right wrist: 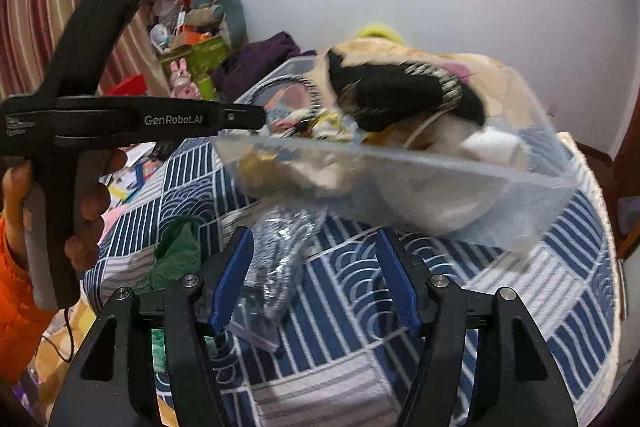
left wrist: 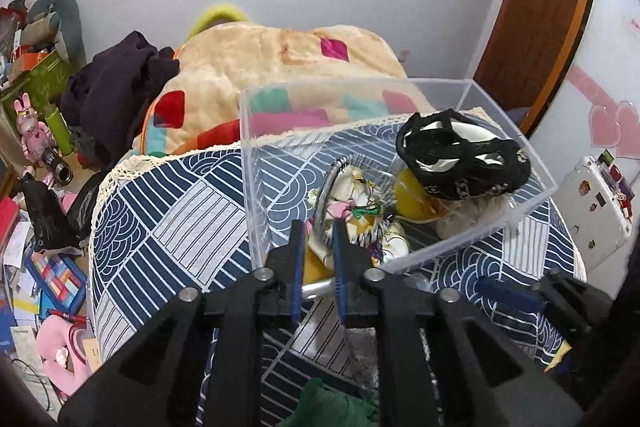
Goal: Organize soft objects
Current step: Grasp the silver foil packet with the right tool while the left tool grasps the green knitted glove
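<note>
Left wrist view. Bedroom setting: bed (left wrist: 168, 211) covered in a navy-and-white geometric quilt, patchwork blanket (left wrist: 272, 67) heaped behind it, dark purple garment (left wrist: 116, 87) at its left, wooden door (left wrist: 540, 7) at right, cluttered floor at left. Clear plastic box (left wrist: 256, 131) stands on the quilt, holding soft items: a black-and-white lacy piece (left wrist: 464, 155) draped at the box's right rim, yellow and cream fabrics below it, and a grey hoop-shaped item (left wrist: 324, 195). Left claw (left wrist: 318, 231) reaches over the box's near wall, fingers narrowed to a small gap around the grey hoop; whether the pads actually press it cannot be told. Part of the right claw's black frame shows at the right edge.

Right wrist view. Same quilt below. Right claw (right wrist: 316, 239) spread wide, holding nothing, poised over a crumpled clear plastic bag (right wrist: 280, 247) lying on the quilt. Green cloth (right wrist: 176, 255) lies just left of the bag. Clear box (right wrist: 480, 195), blurred, sits beyond with the black-and-white piece (right wrist: 392, 95) on top. Left hand (right wrist: 80, 203) grips the left device's handle at the left.
</note>
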The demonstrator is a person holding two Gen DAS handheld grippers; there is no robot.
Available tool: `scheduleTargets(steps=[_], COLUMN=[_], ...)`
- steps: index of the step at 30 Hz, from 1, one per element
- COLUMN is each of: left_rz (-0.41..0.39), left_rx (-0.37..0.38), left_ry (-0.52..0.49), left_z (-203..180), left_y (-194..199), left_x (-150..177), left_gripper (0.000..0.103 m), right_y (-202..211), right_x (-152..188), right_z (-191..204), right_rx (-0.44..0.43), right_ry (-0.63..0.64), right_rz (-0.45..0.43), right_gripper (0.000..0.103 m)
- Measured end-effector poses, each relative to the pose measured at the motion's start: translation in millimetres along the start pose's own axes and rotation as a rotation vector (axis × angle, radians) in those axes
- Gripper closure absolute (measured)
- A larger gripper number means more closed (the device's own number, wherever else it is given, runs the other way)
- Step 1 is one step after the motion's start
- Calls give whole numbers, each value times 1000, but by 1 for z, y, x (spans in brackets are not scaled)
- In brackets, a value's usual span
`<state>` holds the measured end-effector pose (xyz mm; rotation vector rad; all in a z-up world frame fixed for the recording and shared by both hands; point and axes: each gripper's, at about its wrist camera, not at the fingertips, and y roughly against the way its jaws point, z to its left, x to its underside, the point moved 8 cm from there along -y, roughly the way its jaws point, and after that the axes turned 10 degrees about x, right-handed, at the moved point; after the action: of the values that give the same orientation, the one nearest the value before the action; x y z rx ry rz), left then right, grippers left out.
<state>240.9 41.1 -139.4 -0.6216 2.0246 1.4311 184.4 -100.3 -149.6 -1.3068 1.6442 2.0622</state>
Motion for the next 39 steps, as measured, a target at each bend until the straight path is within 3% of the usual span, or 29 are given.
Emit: scheduleTargets(steps=[5, 8, 12, 14, 16, 24, 31, 33, 34, 36, 38, 39], left_rz=[-59, -76, -52, -27, 8, 110, 112, 102, 97, 97, 94, 84], left_rx=[8, -8, -5, 0, 5, 6, -6, -5, -2, 12, 27, 24], left_ry=[-10, -18, -14, 0, 8, 9, -2, -2, -2, -1, -1, -4], left_z=[-2, -3, -5, -6, -8, -21, -31, -32, -33, -33, -35, -34], left_y=[28, 42, 53, 52, 48, 32, 28, 29, 30, 33, 37, 41], left_x=[4, 11, 30, 42, 56, 107, 130, 131, 132, 133, 129, 126], left_gripper=[50, 43, 39, 29, 28, 28, 28, 31, 38, 55, 85, 88], right_y=[-17, -24, -21, -17, -12, 18, 35, 38, 40, 44, 51, 52], right_x=[8, 12, 17, 18, 18, 22, 22, 20, 19, 15, 13, 11], right_z=[17, 24, 31, 29, 25, 1, -20, -23, -24, -27, -33, -35], right_rx=[-34, -53, -94, -92, -90, -10, 21, 25, 27, 31, 36, 39], right_ry=[44, 60, 50, 41, 21, -36, -67, -75, -81, -90, -99, -102], right_rz=[59, 87, 88, 75, 64, -4, -39, -47, -55, -70, -89, -98], right_gripper=[43, 43, 69, 77, 83, 84, 84, 84, 84, 84, 84, 84])
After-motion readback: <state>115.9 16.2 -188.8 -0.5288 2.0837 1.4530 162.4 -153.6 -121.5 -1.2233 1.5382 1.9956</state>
